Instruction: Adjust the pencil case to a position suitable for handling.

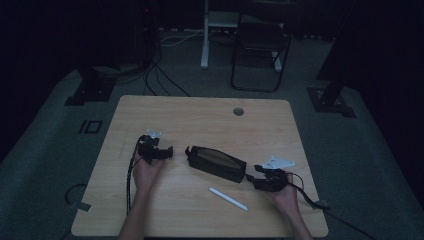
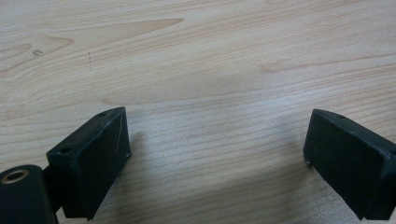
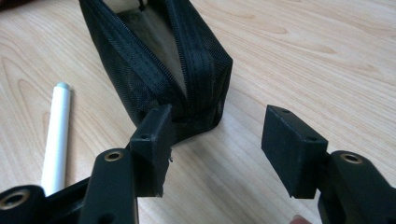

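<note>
A dim room seen from above, with a light wooden table (image 1: 200, 115) in the middle of the frame. A person's two forearms enter from the bottom edge, each hand holding a black two-jaw gripper.

The left gripper (image 1: 169, 150) sits left of centre, low over the tabletop, its jaws pointing toward the right of the frame. In the left gripper view its two black jaws rise from the bottom corners, spread wide apart with nothing between them but bare wood grain.

A black pouch (image 1: 216, 163) lies at the centre of the table, running diagonally from upper left to lower right. Its top zip is undone and a tan lining shows inside. The pouch lies between the two grippers, apart from the left one.

The right gripper (image 1: 251, 179) is at the lower right of the frame, its jaws pointing left, just beside the pouch's lower right end. In the right gripper view the jaws are released and spread, with the near end of the pouch (image 3: 187, 84) standing just beyond them at upper centre; whether the left jaw touches the fabric is unclear.

A white pen (image 1: 228, 198) lies on the wood below the pouch, slanting the same way, near the right gripper. In the right gripper view the pen (image 3: 57, 135) lies along the left edge.

A dark chair (image 1: 260, 50) stands on the floor beyond the table, at the top of the frame.
</note>
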A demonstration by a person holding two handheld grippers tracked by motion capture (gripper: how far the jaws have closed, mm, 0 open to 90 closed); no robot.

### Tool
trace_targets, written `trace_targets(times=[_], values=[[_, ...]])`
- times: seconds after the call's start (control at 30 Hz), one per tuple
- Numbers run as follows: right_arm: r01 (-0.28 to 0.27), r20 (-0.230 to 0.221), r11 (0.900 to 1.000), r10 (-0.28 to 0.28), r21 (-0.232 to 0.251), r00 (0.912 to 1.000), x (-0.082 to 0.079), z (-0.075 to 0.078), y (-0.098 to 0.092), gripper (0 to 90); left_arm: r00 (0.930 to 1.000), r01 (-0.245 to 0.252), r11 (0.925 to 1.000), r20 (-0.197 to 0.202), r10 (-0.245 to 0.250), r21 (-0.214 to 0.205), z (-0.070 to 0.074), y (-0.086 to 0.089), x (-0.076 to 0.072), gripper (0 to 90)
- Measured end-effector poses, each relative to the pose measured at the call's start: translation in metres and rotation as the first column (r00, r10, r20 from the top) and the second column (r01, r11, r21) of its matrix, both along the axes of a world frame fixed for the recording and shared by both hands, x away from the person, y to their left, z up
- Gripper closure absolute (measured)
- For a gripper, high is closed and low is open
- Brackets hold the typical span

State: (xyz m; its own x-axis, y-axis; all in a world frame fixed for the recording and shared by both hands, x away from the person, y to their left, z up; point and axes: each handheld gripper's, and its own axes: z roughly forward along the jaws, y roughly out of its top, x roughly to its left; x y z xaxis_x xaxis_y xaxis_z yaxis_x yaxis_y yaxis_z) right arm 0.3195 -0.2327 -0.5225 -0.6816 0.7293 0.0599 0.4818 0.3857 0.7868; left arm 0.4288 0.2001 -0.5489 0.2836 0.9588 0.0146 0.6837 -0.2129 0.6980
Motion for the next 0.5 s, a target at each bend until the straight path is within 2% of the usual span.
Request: trace_targets(times=[0.33,0.5], values=[[-0.02,-0.01,0.9997,0.02,0.012,0.9997,-0.007,-0.002,0.003,43.6,1.0,-0.002,1.0,0.001,0.002,-0.001,0.0,0.0,0.0,7.7],[-0.041,0.02,0.9987,0.042,-0.031,0.9989,-0.012,0.001,0.013,43.5,1.0,-0.003,1.0,0.001,0.003,-0.001,0.0,0.0,0.0,7.8]])
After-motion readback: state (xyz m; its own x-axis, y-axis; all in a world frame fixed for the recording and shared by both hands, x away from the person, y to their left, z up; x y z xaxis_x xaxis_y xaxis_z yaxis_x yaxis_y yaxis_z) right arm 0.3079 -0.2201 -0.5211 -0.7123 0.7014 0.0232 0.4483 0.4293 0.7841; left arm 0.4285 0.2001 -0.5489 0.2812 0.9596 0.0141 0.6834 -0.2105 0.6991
